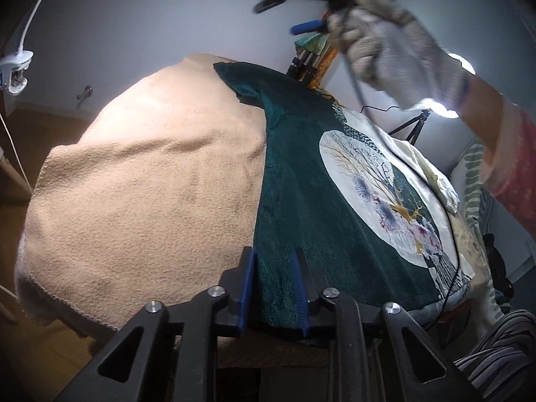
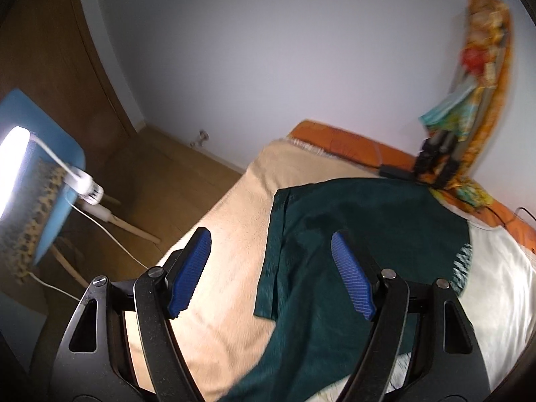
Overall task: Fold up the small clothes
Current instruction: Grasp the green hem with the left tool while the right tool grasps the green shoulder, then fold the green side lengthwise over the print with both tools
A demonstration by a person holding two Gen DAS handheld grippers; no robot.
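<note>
Left wrist view: the green garment's (image 1: 301,184) near edge is pinched in the left claw (image 1: 274,288), while the spread, empty right claw (image 2: 271,274) is held above, so the hem may be dragged askew.

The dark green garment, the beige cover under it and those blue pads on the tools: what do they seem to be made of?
The dark green garment looks like soft woven cloth with a slight sheen and fine crinkle; the exact fibre is unclear. The beige cover seems a matte, fuzzy knit or fleece blanket, with a stitched edge. The blue pads on the right hand-held gripper look like ribbed rubber or plastic.
</note>
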